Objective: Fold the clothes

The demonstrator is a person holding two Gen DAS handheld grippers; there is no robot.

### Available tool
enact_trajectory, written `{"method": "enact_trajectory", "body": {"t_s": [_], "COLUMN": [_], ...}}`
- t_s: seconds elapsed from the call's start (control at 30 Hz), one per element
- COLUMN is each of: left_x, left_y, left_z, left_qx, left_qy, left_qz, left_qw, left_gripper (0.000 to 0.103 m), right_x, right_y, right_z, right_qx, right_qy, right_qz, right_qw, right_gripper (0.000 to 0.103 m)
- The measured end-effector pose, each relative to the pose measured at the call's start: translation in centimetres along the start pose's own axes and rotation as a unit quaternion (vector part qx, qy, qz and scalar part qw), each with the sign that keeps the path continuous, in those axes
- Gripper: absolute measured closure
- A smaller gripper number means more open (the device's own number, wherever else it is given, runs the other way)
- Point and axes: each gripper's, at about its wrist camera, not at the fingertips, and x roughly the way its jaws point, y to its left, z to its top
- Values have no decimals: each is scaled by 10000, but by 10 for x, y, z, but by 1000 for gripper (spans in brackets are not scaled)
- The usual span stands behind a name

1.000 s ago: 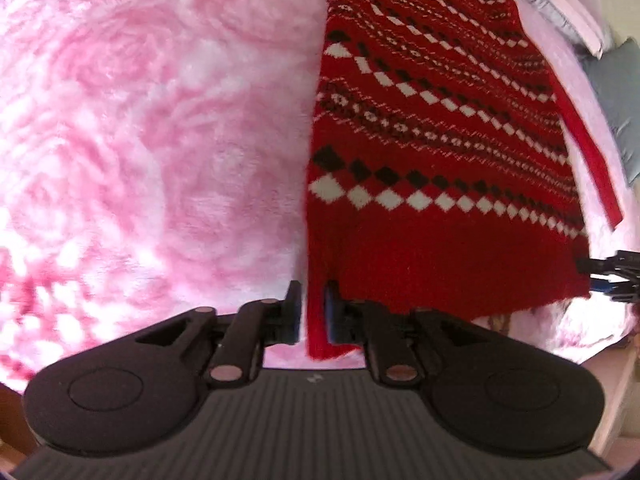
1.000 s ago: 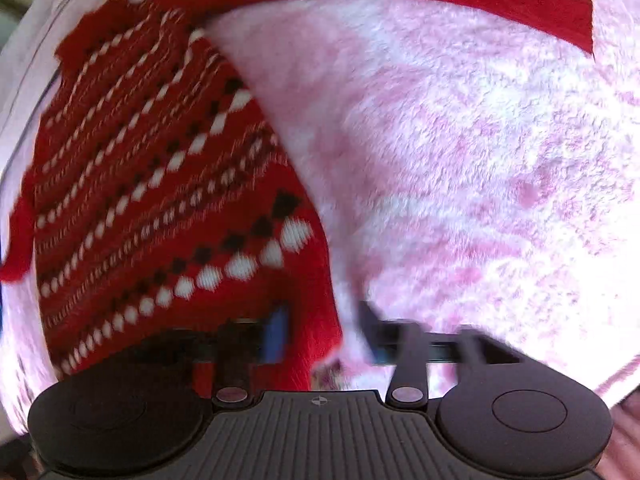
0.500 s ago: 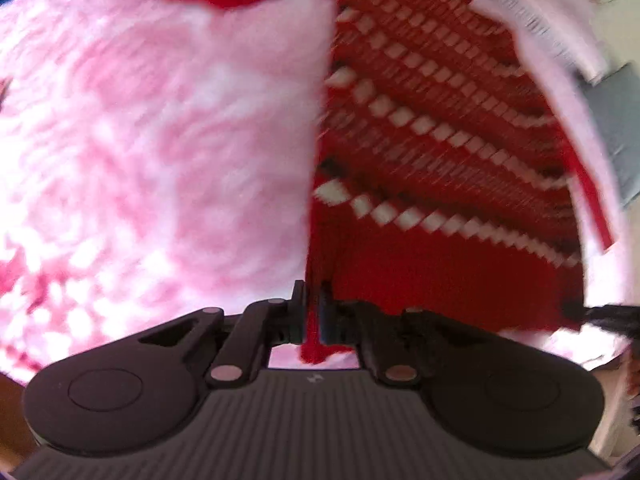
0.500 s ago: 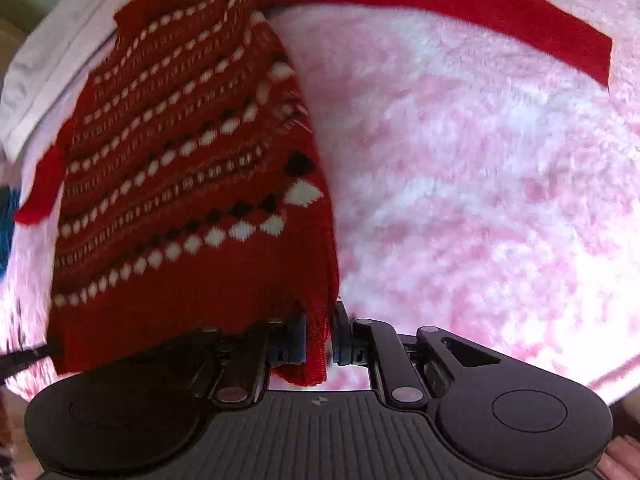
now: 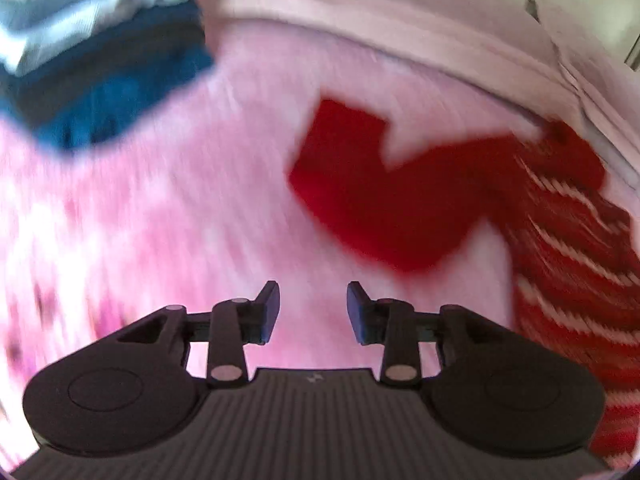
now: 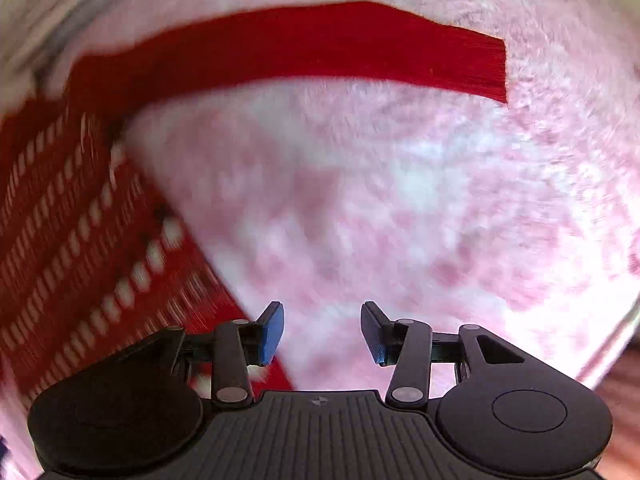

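Lying on the fluffy pink blanket [image 6: 420, 208], the red patterned sweater [image 6: 72, 248] fills the left side of the right wrist view, its body crossed by rows of white diamonds and stripes. 1 plain red sleeve [image 6: 304, 52] stretches from the sweater's far end out to the right across the far part of the blanket, flat, its cuff end cut square.

The right gripper [image 6: 322, 330] hangs over bare pink pile just right of the sweater's edge. Its 2 blue-padded jaws are opening, with a clear gap and nothing but blanket showing between them; the left pad sits close to the sweater's edge, though blur makes it hard to tell whether it touches.

In the left wrist view, heavily blurred, the sweater's striped body [image 5: 576, 264] lies at the right edge, and a plain red sleeve [image 5: 384, 196] reaches from it toward the centre, bent into an angular shape on the blanket [image 5: 160, 220]. The left gripper [image 5: 313, 312] is over pink pile near that sleeve but apart from it. Its jaws are also opening, moderately spread, holding nothing.

At the far left of this view a stack of folded blue and grey clothes [image 5: 104, 68] rests on the blanket. A pale sheet edge [image 5: 400, 36] runs along the far side.
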Motion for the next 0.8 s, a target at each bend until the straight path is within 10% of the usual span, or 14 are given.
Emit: {"method": "enact_trajectory", "body": {"t_s": [0.23,0.3,0.57,0.7,0.8], "left_x": [85,102,-10,-45,-26], "left_y": [16,16,46,65,73], "left_z": [77,77,77,122,138], "left_qx": [-1166,-1309,-2291,-2769,-2722], "left_qy": [395,834,279,-586,-498], "left_qz": [-445,-696,-947,-453,274], "left_qw": [9914,9854,9684,9581,9606], "left_gripper": [65,98,99,90,79], "right_x": [15,24,37,45,48], "right_y": [61,66,68,70,74], "right_z": [-5,-11,-19,-12,-12], "right_qx": [-871,-944,-808,-744,-794], "right_qy": [-91,-19,176,222,204], "right_qz": [-60,-161,-207,-257,-328], "right_qw": [9961,9954,9964,9967,9961], "right_gripper": [56,56,56,56,56]}}
